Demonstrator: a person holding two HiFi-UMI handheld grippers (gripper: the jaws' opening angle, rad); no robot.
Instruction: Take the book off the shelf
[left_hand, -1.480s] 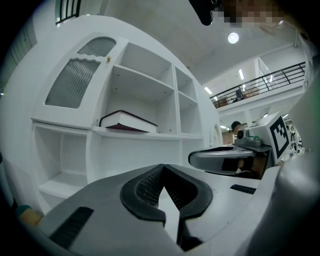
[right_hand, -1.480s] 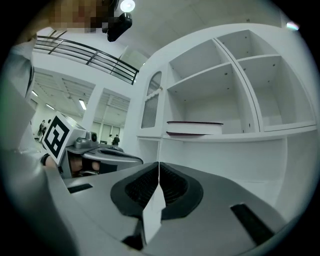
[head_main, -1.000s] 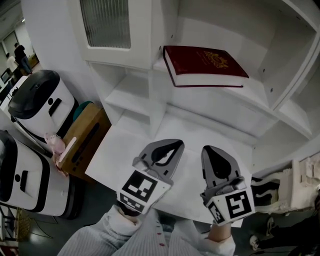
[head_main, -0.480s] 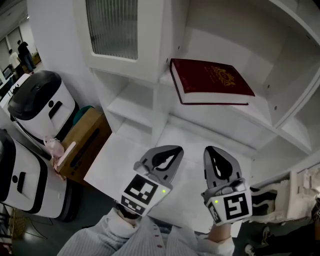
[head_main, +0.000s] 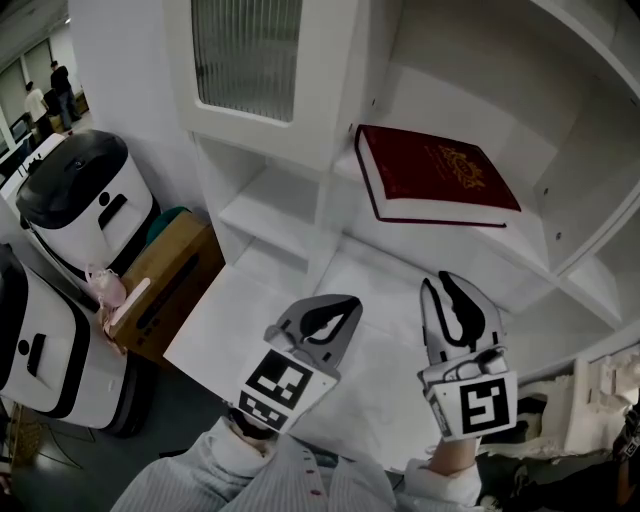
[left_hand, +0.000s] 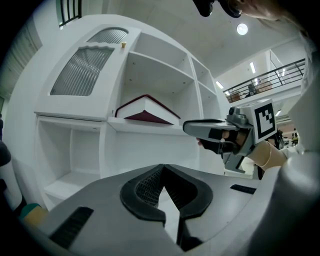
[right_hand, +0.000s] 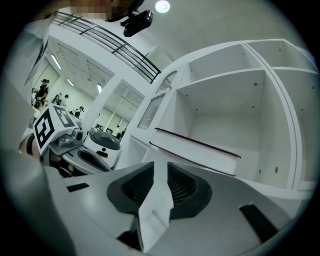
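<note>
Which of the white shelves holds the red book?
The upper shelf right of the ribbed-glass door: the book lies flat on it; the shelves below look bare.

Shows a white machine with a black lid (head_main: 75, 200) at the left and a second white machine (head_main: 40, 340) nearer the bottom edge. Places a brown box (head_main: 165, 280) just beside them, a pink object (head_main: 108, 290) at its near corner, something teal (head_main: 172, 215) behind. Catches people (head_main: 55, 85) far off, top left.
</note>
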